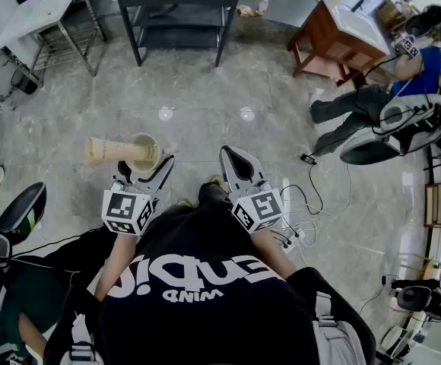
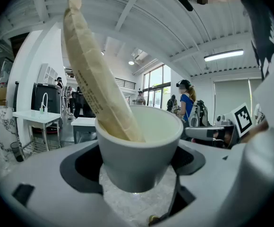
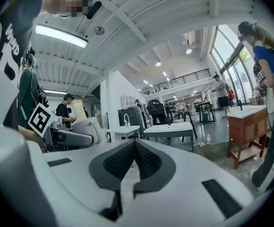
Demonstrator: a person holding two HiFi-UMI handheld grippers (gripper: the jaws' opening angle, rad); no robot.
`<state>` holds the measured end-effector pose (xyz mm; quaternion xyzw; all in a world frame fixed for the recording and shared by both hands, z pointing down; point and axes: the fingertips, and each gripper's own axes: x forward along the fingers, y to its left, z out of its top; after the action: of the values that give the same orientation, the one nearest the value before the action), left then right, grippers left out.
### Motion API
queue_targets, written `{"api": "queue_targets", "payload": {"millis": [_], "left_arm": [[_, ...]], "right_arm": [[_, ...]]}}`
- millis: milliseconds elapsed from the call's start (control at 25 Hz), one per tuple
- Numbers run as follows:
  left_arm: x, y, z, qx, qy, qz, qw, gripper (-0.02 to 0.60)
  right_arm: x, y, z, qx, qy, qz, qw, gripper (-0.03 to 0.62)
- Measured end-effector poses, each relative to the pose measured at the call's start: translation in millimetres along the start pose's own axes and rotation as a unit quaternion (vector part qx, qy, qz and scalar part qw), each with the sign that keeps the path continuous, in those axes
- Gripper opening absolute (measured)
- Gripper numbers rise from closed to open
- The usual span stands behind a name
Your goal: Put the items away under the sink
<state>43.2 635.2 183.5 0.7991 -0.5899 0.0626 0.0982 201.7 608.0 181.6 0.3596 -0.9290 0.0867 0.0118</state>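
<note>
Honestly, left gripper (image 1: 143, 170) pinches the cup (image 2: 139, 150), right gripper (image 1: 233, 158) jaws pressed together empty, but any tilt could dump the packet (image 2: 92, 74).

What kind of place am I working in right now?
Probably a big open studio or showroom hall, not a home: polished stone floor, a freestanding wooden sink cabinet, a high beamed ceiling.
</note>
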Motion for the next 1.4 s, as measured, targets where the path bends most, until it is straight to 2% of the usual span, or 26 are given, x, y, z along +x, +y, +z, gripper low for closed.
{"api": "queue_targets", "payload": {"millis": [520, 840, 1160, 1400], "left_arm": [[6.5, 10.5, 1.1, 0.003, 0.006, -0.004, 1.0000, 0.446], [23.1, 16.9, -1.6, 0.000, 0.011, -0.010, 0.9999, 0.446], [72.7, 44.5, 9.9, 0.003, 0.011, -0.010, 0.9999, 0.446], [137.8, 70.8, 27.5, 0.010, 0.010, -0.017, 0.9997, 0.446]], "right_arm": [[10.9, 4.7, 12.2, 0.006, -0.018, 0.014, 1.000, 0.018], [22.2, -6.5, 12.4, 0.007, -0.011, 0.006, 1.000, 0.018], [69.8, -41.6, 20.2, 0.006, -0.010, 0.011, 1.000, 0.018], [122.0, -88.1, 29.2, 0.001, -0.005, 0.017, 1.000, 0.018]]}}
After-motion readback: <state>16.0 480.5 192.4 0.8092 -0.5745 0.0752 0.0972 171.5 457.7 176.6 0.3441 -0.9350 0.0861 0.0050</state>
